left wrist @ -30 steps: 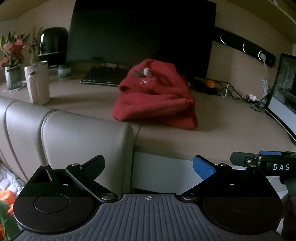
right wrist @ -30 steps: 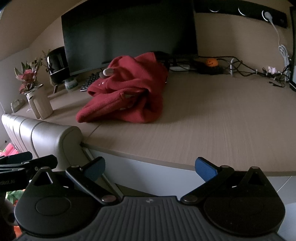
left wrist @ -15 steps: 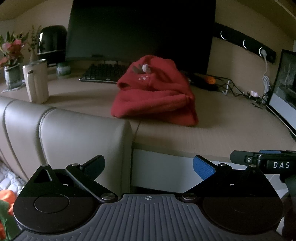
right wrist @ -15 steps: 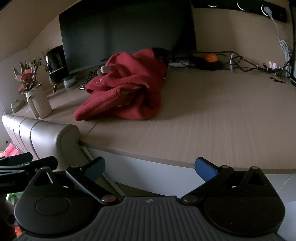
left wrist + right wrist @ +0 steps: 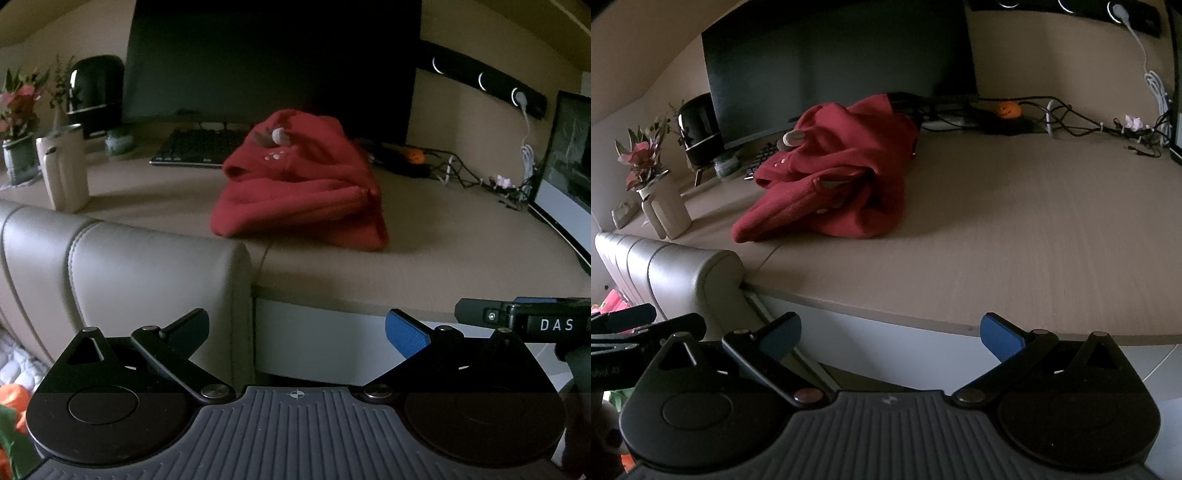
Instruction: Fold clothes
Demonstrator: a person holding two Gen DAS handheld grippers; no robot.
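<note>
The red garment (image 5: 301, 181) lies in a loose, bunched heap on the bench (image 5: 1015, 236), in front of the monitor (image 5: 273, 62) and partly over the keyboard (image 5: 197, 147) — no flat, squared fold shows, so as it lies it looks rumpled rather than folded. Both tools hang back off the near edge of the bench, low and level with it, probably because from there each camera takes in the whole heap. The left gripper (image 5: 295, 330) has its fingers spread wide with nothing between them, and it sits behind the padded chair back (image 5: 147, 280). The right gripper (image 5: 890, 332) is likewise spread and empty, well apart from the cloth.

Against the frames from a second ago, the heap sits a little lower and larger in both views — the tools seem to have eased slightly up and toward the bench. The garment's shape has not changed, and the fingers are spread as they were.
</note>
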